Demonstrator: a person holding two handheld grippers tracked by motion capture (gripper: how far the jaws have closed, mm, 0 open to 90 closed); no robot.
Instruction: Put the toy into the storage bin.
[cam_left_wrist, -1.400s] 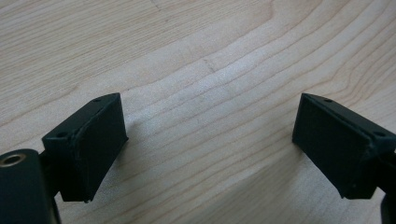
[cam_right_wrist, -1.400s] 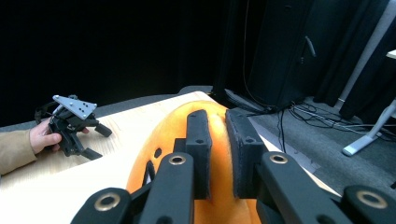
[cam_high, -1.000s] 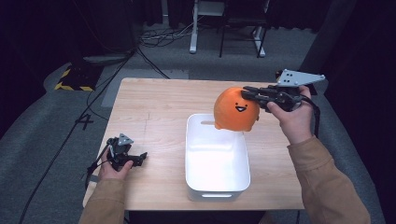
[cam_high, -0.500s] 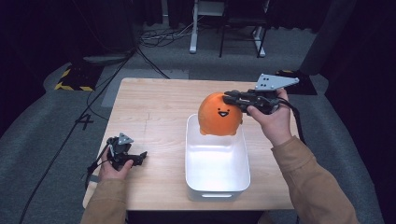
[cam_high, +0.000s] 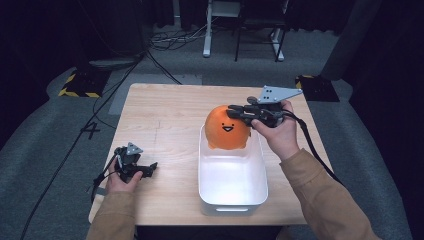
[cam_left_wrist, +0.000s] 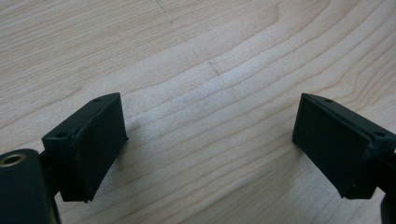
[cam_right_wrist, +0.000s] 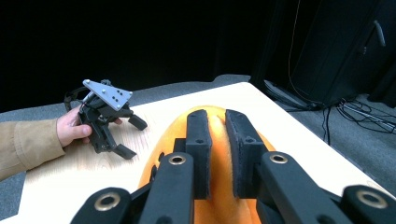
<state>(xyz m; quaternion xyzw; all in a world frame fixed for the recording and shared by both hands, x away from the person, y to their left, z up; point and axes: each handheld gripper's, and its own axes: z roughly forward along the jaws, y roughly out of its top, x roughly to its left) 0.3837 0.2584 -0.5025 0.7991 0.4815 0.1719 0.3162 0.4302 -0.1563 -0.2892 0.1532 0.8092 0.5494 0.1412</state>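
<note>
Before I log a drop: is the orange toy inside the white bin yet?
Not yet. The right tool holds the orange toy pinched above the bin's far end.

wooden table (cam_high: 165, 115) | grey carpet floor (cam_high: 45, 140) | black cables (cam_high: 165, 40) (trailing behind) | yellow-black hazard strips (cam_high: 75, 92)

Tan sleeves (cam_high: 325, 195); black tongs (cam_high: 238, 111) with brass screws, grey three-cornered plate, trailing black cable

I see orange plush toy (cam_high: 227, 127), round, black smiling face toward me | upright, pinched at its top, hanging over far end of white bin (cam_high: 252, 200) | bin sits open on wooden table (cam_high: 165, 115)
</note>
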